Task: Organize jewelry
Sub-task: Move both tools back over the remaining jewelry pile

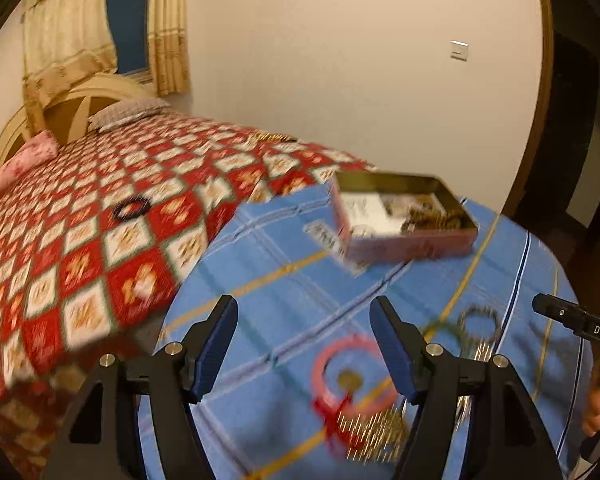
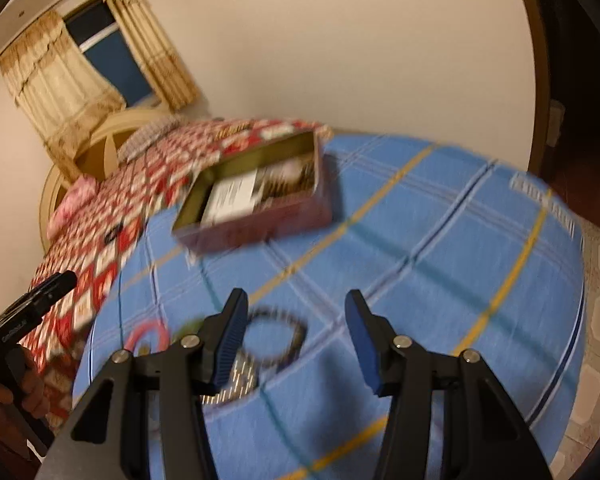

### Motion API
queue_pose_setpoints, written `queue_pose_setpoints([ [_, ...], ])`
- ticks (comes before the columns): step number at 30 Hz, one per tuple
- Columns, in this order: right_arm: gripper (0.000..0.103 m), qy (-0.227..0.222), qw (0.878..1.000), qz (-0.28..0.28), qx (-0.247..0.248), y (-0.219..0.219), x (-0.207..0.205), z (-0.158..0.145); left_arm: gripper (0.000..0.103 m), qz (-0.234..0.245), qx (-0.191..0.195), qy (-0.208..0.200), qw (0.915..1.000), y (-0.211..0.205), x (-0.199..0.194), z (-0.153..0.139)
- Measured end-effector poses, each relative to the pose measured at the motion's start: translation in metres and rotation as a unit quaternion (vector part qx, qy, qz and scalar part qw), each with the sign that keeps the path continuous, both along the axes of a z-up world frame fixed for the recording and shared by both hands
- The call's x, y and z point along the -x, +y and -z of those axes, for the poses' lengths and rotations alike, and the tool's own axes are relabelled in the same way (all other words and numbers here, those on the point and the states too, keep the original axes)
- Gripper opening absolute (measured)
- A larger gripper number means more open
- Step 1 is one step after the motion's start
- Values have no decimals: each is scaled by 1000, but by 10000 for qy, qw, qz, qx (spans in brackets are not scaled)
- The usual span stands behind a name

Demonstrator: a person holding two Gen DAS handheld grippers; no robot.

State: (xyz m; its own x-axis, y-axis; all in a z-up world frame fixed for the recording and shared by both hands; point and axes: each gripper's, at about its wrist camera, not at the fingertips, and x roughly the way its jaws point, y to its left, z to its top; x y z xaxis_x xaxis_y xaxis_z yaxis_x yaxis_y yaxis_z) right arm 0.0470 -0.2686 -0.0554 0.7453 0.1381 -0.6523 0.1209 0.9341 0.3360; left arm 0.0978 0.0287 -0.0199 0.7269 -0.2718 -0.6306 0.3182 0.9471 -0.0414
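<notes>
On the left, the bed (image 1: 100, 216) is being covered by a red checked quilt. The left hand-held gripper (image 1: 302, 344) is being held apart and empty over the blue-clothed bench (image 1: 284, 280); bangles (image 1: 356, 368) are lying below it, the open pink tin (image 1: 408, 216) beyond. The right hand-held gripper (image 2: 296, 336) is likewise being held apart, empty.

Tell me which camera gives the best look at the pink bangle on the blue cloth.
The left wrist view. There the pink bangle lies nearly whole between the open left tool's fingers, blurred but a complete ring. In the right wrist view only an arc of it shows at the left, partly cut off by that tool's own finger.
</notes>
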Motion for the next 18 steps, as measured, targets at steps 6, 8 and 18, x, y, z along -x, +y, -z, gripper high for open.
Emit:
queue_pose_setpoints([
  [6, 41, 197, 9989, -401, 125, 32, 21, 10, 69, 29, 339, 357, 9988, 21, 27, 29],
  [8, 41, 257, 9980, -558, 154, 44, 24, 13, 69, 129, 369, 448, 9982, 22, 34, 38],
  [18, 38, 647, 9910, -1174, 25, 98, 11, 39, 69, 291, 174, 426, 9985, 17, 51, 48],
])
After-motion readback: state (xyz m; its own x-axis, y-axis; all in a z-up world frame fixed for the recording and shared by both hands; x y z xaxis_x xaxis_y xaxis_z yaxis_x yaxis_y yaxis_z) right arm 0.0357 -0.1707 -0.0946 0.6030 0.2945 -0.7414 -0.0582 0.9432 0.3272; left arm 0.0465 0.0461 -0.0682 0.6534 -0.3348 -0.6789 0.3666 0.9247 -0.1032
